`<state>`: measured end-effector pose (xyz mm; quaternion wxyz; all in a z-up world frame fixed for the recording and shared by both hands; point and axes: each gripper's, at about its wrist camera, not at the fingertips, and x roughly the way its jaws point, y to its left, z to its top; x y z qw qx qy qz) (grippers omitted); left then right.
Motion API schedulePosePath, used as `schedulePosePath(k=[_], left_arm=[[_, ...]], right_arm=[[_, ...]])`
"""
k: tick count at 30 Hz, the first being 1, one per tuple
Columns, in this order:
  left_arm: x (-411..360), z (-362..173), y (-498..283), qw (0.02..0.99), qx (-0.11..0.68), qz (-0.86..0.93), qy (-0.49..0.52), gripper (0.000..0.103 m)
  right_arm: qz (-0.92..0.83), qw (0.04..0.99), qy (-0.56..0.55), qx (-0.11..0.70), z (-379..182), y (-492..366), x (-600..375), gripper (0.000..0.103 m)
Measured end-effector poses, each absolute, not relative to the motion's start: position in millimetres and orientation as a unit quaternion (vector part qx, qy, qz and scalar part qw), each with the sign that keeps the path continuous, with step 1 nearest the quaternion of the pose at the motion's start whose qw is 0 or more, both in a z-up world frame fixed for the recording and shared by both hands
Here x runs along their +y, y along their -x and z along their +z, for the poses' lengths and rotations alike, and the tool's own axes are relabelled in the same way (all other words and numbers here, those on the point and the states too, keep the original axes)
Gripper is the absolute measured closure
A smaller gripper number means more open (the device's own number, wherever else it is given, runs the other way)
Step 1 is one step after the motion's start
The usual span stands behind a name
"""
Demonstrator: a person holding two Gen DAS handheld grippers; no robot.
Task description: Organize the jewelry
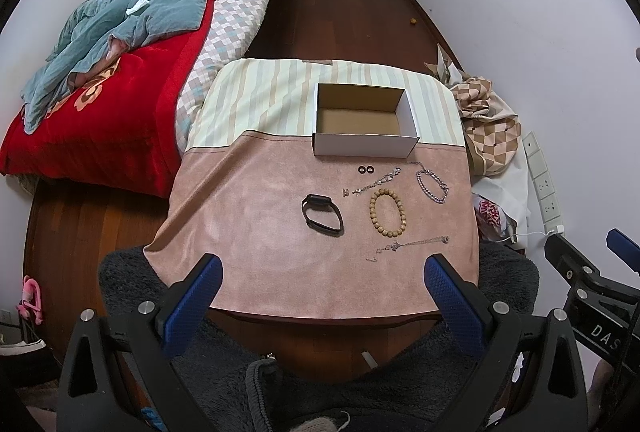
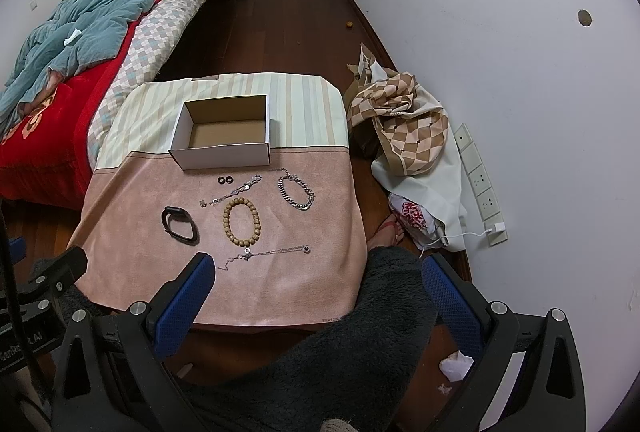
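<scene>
Bedroom floor of dark wood surrounds the cloth-covered surface, with a bed off its left edge. Toward the far edge I see an open white box, nothing inside it. Nearer me lie two black rings, a thin silver bracelet, a silver chain bracelet, a wooden bead bracelet, a black wristband and a fine necklace, all apart from the box. My left gripper and right gripper hover above the near edge, jaws spread wide and holding nothing.
</scene>
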<state>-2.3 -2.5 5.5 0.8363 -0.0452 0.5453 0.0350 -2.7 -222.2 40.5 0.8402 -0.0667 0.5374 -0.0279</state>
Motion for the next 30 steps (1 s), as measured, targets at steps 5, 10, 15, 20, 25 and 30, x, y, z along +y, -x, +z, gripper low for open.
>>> schedulePosePath(k=[5,10,15,20,25,30], left_arm=[[3,-8,-12,0.844,0.533,0.055,0.036,0.000],[21,-43,-43,0.841,0.531,0.097,0.023,0.000],[36,-95,-75,0.814,0.568,0.120,0.008,0.000],[42,-152,-100,0.784,0.610,0.114,0.006,0.000],[47,-198,-115,0.759,0.642,0.111,0.010,0.001],[50,-225,-119,0.749,0.655,0.095,0.028,0.003]], right_arm=[[-0.030,0.838,0.067,0.541,36,-5,-222,0.000],[-0.024,0.834,0.054,0.549,9,-31,-221,0.000],[-0.006,0.816,0.043,0.577,-51,-68,-211,0.001],[0.003,0.794,0.038,0.607,-121,-103,-197,0.015],[0.011,0.768,0.026,0.640,-185,-125,-185,0.025],[0.010,0.745,0.015,0.667,-224,-134,-181,0.029]])
